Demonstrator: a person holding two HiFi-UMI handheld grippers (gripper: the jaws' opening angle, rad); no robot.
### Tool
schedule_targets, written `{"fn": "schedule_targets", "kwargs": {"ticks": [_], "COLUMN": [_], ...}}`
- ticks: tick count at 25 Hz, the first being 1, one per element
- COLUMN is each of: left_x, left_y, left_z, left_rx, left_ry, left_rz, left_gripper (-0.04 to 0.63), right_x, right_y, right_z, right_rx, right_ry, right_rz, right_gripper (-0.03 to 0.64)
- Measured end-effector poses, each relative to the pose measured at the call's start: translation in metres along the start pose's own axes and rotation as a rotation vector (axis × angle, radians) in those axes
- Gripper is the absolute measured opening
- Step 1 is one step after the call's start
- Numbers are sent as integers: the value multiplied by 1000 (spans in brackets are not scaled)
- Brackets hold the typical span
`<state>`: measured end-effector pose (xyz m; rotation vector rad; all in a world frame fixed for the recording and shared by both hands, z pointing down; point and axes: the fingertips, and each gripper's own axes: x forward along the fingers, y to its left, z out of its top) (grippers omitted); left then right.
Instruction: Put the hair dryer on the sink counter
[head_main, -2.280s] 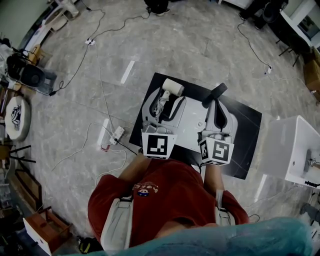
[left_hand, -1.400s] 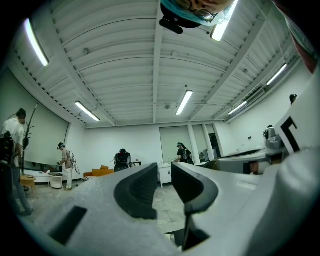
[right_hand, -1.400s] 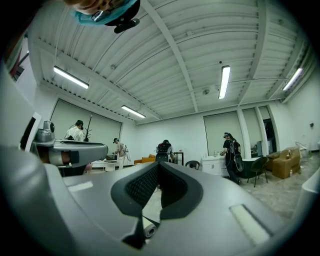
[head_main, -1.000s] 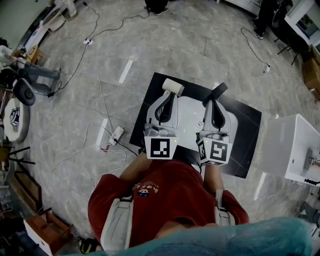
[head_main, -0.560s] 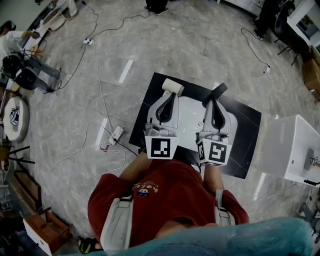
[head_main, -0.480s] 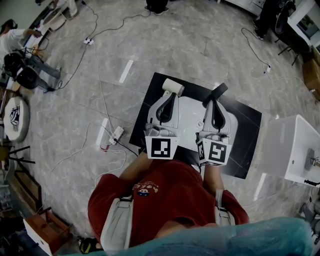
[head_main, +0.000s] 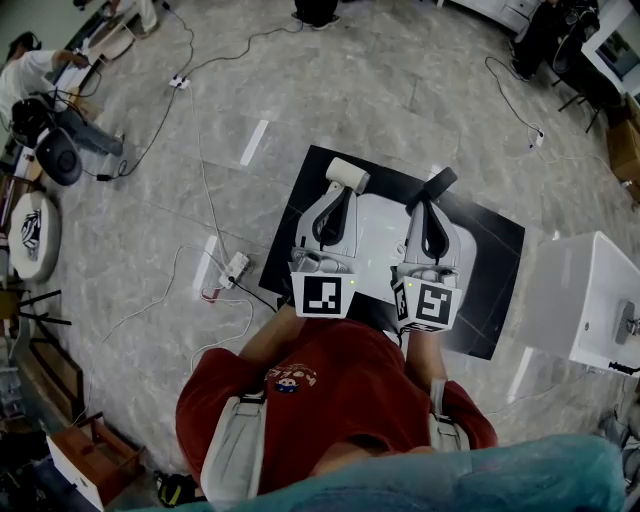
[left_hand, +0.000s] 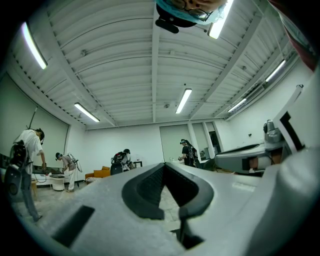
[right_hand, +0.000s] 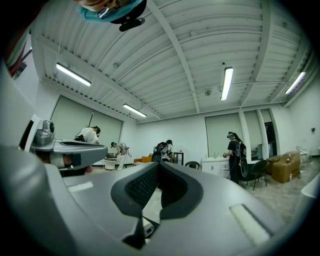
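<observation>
Rightward, sink counter (head_main: 578, 298) beyond black mat (head_main: 496, 268)

The hair dryer (head_main: 347, 173) shows as a short, cream-white barrel lying on its side just above the middle of the head view. It rests near the upper edge of a black rectangular surface (head_main: 490, 250), its long axis slanting from upper left to lower right. Nothing grips it. Its handle and cord cannot be made out. The sink counter (head_main: 590, 290) is a white, boxy unit at the right edge of the frame, partly cut off, with a tap fitting at its far right. The dryer lies well apart from it.
</observation>
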<state>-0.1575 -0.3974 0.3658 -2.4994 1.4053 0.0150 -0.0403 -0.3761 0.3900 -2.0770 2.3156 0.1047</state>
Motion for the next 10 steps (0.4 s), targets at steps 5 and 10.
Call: {"fn": "schedule_targets", "kwargs": {"ticks": [5,10], "left_x": [0,1], "left_y": [-1,-1], "left_z": [0,-1], "left_rx": [-4,-19], "left_ry": [12,12], "left_rz": [-8,-10], "left_gripper": [2,2], "right_x": [0,0], "right_y": [0,2], "right_z": [0,1], "right_rx": [-3,-3], "right_ry": [2,1], "right_rz": [0,1], "right_gripper": [2,2]}}
